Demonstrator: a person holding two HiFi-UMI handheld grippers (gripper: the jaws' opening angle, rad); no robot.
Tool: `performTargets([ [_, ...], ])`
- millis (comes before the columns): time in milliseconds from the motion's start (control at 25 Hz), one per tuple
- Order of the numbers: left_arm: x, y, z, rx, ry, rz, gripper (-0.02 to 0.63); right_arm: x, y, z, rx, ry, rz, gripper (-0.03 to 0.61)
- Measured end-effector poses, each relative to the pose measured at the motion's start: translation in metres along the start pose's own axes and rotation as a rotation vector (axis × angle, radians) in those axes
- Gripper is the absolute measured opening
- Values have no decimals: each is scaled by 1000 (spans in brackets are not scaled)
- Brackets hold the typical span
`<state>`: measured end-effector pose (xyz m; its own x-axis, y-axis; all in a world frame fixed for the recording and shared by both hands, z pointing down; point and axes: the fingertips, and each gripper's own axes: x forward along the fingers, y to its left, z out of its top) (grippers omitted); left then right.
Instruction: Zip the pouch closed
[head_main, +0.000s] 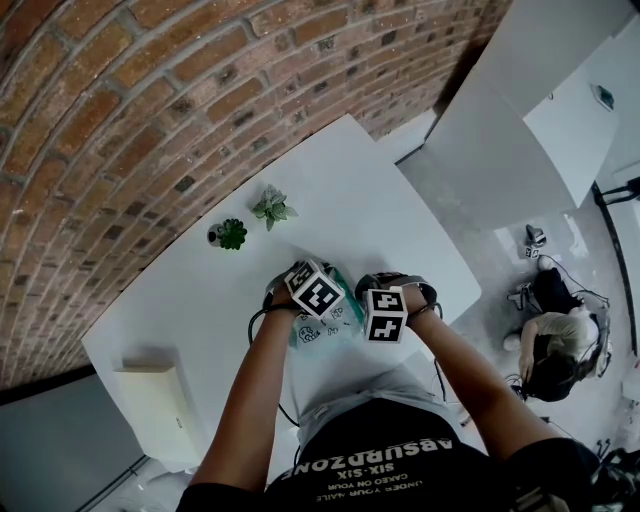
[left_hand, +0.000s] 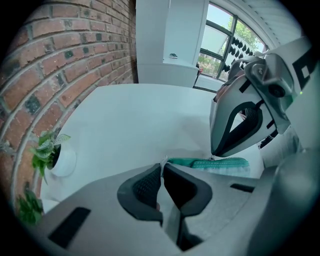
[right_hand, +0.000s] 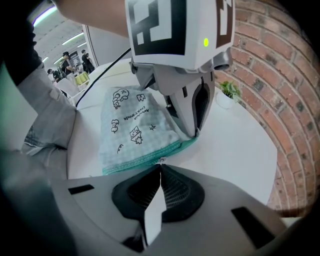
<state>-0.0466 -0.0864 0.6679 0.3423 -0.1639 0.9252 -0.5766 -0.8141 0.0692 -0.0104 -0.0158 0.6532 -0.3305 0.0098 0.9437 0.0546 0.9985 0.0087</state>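
A pale teal checked pouch (head_main: 330, 318) with small drawings lies on the white table (head_main: 380, 220), under both grippers. In the right gripper view the pouch (right_hand: 135, 127) lies flat, its green zipper edge towards me. My right gripper (right_hand: 160, 171) is shut on the small zipper pull (right_hand: 160, 161) at that edge. My left gripper (left_hand: 162, 172) is shut on the thin end of the pouch's green edge (left_hand: 215, 162). The left gripper (right_hand: 192, 97) stands at the pouch's far corner, close to the right gripper (left_hand: 240, 125). From the head view only the marker cubes of the left gripper (head_main: 312, 298) and the right gripper (head_main: 386, 316) show.
Two small potted plants (head_main: 231, 234) (head_main: 271, 207) stand by the brick wall (head_main: 120, 120) behind the pouch. A cream box (head_main: 158, 405) sits at the table's near left. A person (head_main: 555, 340) sits on the floor beyond the table's right edge.
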Motion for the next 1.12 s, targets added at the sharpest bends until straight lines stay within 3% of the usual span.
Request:
performTargets([
  [1120,0,0,0,-10,-1,9,25,-2,12,-5,-3,7,11,2],
])
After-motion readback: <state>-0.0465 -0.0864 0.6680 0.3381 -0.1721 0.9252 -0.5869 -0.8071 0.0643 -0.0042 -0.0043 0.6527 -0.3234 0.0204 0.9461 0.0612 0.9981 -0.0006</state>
